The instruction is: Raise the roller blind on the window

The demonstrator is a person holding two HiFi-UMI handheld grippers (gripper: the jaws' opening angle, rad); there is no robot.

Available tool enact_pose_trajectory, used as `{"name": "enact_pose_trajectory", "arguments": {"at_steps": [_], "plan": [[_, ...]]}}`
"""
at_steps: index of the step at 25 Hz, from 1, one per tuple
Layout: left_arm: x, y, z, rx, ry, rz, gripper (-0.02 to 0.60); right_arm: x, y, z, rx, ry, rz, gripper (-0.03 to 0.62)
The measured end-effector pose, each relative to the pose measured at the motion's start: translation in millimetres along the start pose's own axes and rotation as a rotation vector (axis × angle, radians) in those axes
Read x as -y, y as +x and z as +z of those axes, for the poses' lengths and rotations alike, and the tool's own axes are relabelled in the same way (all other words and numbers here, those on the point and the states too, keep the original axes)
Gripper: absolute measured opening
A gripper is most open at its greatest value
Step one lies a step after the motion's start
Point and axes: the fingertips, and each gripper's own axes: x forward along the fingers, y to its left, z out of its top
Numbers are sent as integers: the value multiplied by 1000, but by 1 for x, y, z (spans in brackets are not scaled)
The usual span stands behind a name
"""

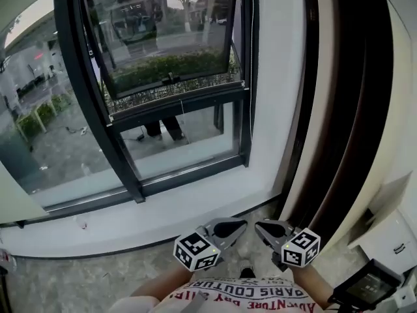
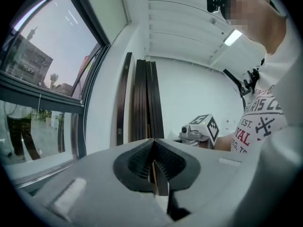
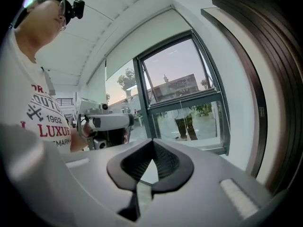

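The window (image 1: 163,77) has black frames and fills the upper left of the head view. A pale panel (image 3: 137,51) that looks like the roller blind covers its upper part in the right gripper view. A thin cord (image 3: 180,111) hangs in front of the glass. My left gripper (image 1: 240,225) and right gripper (image 1: 259,227) are held low, close to my body, tips nearly facing each other and well short of the window. Both are shut with nothing between the jaws, as the left gripper (image 2: 154,141) and right gripper (image 3: 152,141) views show.
A white sill (image 1: 195,204) runs below the window. Dark brown upright panels (image 1: 352,103) stand against the wall at the right. A white cabinet (image 1: 391,240) and a black device (image 1: 368,285) sit at the lower right. The floor (image 1: 78,279) is pale stone.
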Motion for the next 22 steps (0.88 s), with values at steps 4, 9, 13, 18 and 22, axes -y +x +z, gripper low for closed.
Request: {"name": "enact_pose_trajectory", "arguments": {"at_steps": [4, 9, 13, 18, 22], "plan": [[39, -41, -7, -13, 4, 3, 2, -61, -14, -20, -17, 16, 11, 2], [69, -71, -10, -16, 0, 14, 2, -104, -28, -28, -19, -3, 3, 3], [96, -81, -9, -8, 6, 4, 2, -125, -46, -31, -11, -6, -10, 3], [131, -92, -5, -3, 25, -4, 2, -148, -71, -36, 7, 0, -27, 3], [126, -97, 0, 18, 40, -11, 2, -151, -64, -31, 7, -30, -37, 3]]}}
